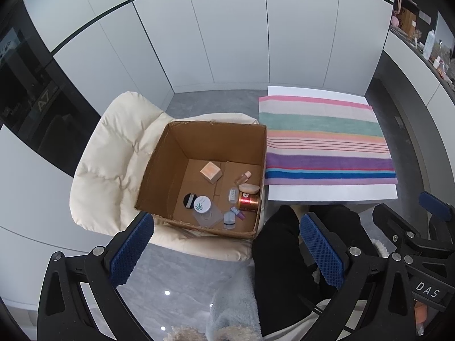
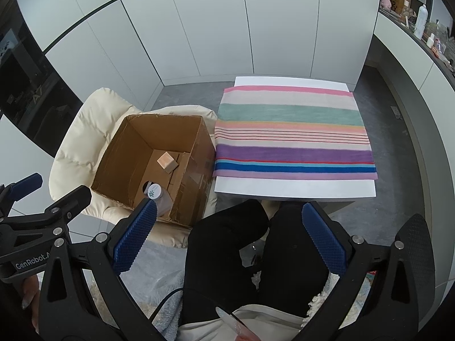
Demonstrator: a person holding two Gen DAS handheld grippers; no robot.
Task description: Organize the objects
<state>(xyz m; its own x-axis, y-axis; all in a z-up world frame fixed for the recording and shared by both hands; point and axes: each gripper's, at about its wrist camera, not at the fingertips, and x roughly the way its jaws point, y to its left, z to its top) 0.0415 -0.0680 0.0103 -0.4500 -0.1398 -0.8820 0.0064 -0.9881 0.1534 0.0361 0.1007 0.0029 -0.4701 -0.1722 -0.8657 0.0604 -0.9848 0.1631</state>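
- Cardboard box (image 1: pixel 204 145): open top, on the cream padded chair (image 1: pixel 111 153), touching the left edge of the striped towel (image 1: pixel 324 142).
- Box floor: copper can (image 1: pixel 248 201) on its side, long axis toward the towel; wooden cube (image 1: pixel 211 171) at the far wall.
- Towel surface: bare.
- Left gripper (image 1: pixel 227 250) and right gripper (image 2: pixel 227 238): jaws wide, empty, nearer than the box.

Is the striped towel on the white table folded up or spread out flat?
Spread out flat. The striped towel lies open across the white table, all stripes showing; whether it is doubled, cannot tell.
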